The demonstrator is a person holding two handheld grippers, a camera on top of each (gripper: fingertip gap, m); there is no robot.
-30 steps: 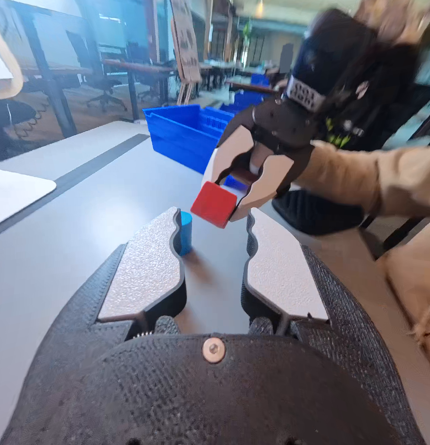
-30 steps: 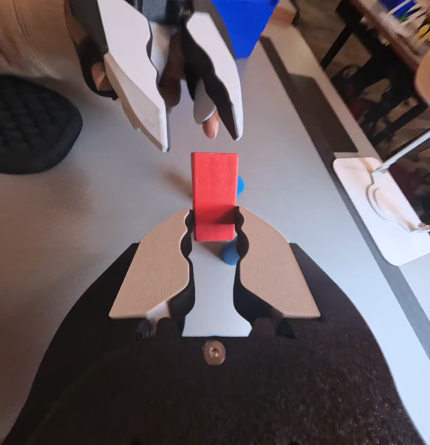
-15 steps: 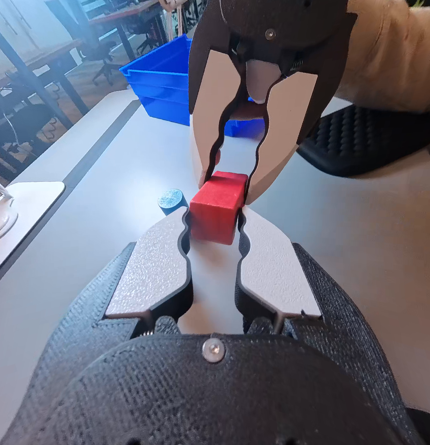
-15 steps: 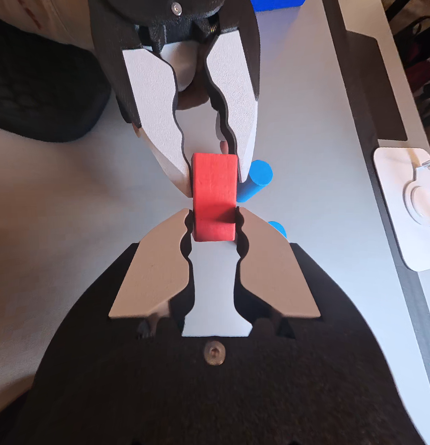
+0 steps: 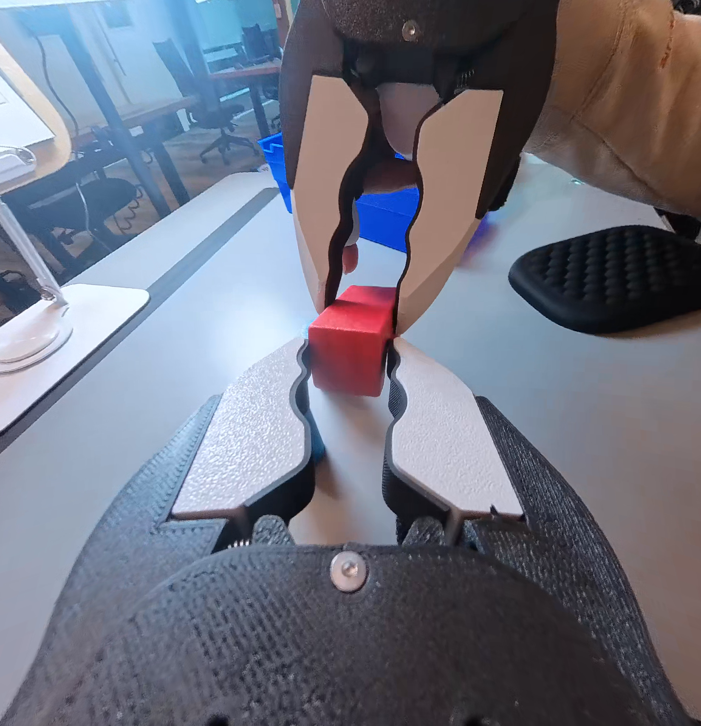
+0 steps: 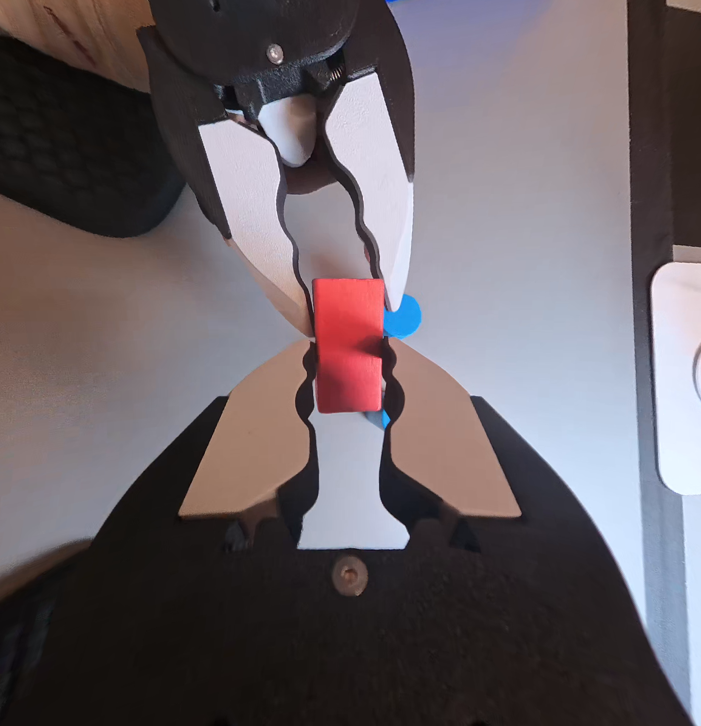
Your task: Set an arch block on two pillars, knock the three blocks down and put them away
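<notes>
A red arch block (image 5: 350, 365) is held level between both grippers just above the grey table. My left gripper (image 5: 348, 345) is shut on its near end. My right gripper (image 5: 360, 314) comes down from above and is shut on the far end. In the right wrist view the right gripper (image 6: 348, 345) grips the red block (image 6: 346, 377) and the left gripper (image 6: 348, 318) grips the other end. One blue pillar (image 6: 403, 318) stands just right of the block. A second blue pillar (image 6: 384, 418) is mostly hidden under the block. A sliver of blue (image 5: 319, 451) shows under my left finger.
A blue bin (image 5: 384, 220) stands behind the grippers. A black textured pad (image 5: 615, 279) lies to the right of them. A white lamp base (image 5: 46, 326) sits at the left, beyond a dark strip (image 5: 207, 243) in the table. A person's sleeve (image 5: 615, 118) is at the upper right. My left and right fingertips are right by each other.
My left gripper moved up to the red block held by the right gripper and closed on its free end. Both grippers then brought the block lower, over the blue pillars.
</notes>
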